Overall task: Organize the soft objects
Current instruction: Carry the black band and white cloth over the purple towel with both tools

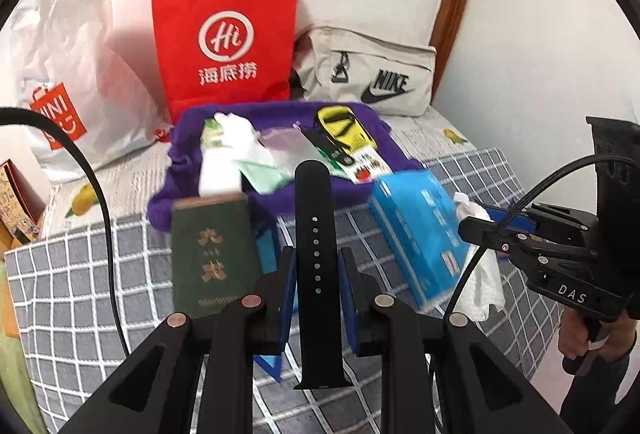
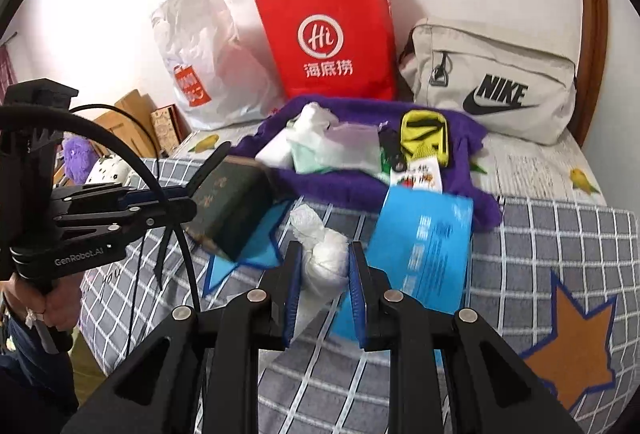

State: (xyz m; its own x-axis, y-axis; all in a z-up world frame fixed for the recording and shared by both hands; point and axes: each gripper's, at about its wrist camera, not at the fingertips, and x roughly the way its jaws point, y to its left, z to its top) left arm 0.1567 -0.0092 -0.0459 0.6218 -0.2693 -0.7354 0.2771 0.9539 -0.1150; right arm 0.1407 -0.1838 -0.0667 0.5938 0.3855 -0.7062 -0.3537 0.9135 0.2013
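My left gripper [image 1: 316, 274] is shut on a black watch strap [image 1: 314, 218] and holds it upright above the checked bed cover; it also shows from the side in the right wrist view [image 2: 188, 202]. My right gripper [image 2: 323, 266] is shut on a crumpled white tissue [image 2: 324, 254], which hangs from it in the left wrist view [image 1: 484, 274]. A purple fuzzy cloth [image 1: 360, 190] lies ahead, carrying white packets [image 1: 224, 154], a clear bag [image 1: 288, 150] and a yellow pouch [image 1: 340, 126].
A green booklet [image 1: 212, 254] and a blue tissue pack [image 1: 420, 234] lie on the grey checked cover [image 1: 80, 294]. A red paper bag [image 1: 228, 42], a white plastic bag [image 1: 72, 74] and a beige Nike bag [image 1: 372, 70] stand against the wall.
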